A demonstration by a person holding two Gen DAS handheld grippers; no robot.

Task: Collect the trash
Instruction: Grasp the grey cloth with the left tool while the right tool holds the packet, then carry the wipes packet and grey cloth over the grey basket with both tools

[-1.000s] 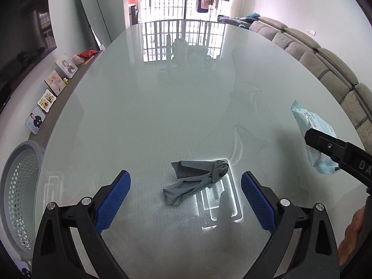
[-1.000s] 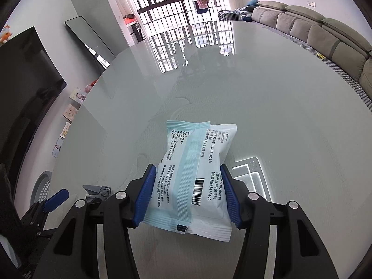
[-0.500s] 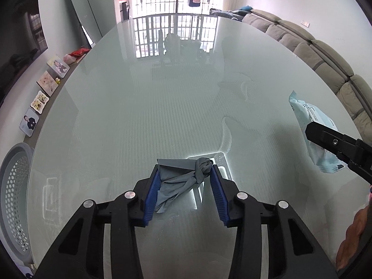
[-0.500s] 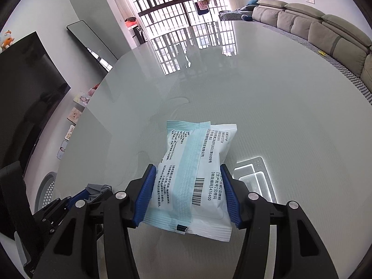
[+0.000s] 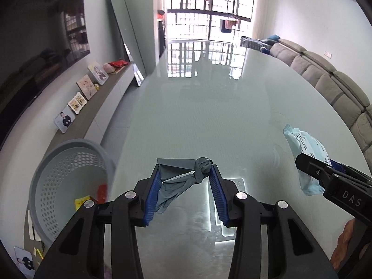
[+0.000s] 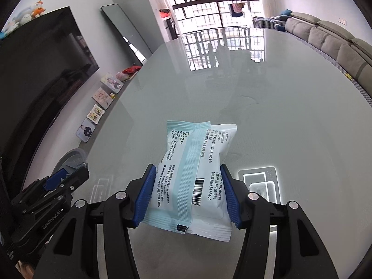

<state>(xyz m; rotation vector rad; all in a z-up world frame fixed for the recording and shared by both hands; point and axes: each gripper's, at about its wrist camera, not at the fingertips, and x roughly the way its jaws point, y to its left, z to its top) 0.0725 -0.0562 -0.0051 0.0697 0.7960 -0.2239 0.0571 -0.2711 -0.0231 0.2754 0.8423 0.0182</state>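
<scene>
My left gripper [image 5: 185, 171] is shut on a grey knotted scrap of film [image 5: 183, 181], held off the glass table [image 5: 209, 116]. The scrap's tail droops between the blue pads. My right gripper [image 6: 188, 169] is shut on a pale blue and white packet [image 6: 195, 162] with a barcode, also lifted above the glass. In the left wrist view the packet [image 5: 302, 144] and the right gripper [image 5: 312, 162] show at the right edge. A grey perforated basket [image 5: 46, 162] stands below the table's left edge, with red and yellow bits inside.
A low shelf [image 5: 104, 97] with several picture frames runs along the left wall under a dark TV [image 6: 34, 69]. A mirror [image 5: 125, 30] leans at the back. A grey sofa [image 5: 337, 86] lines the right side. The left gripper [image 6: 69, 174] shows low left in the right wrist view.
The left gripper closed on the grey scrap and lifted it, swinging left so the basket came closer into view. The right gripper kept its packet and moved left as well.
</scene>
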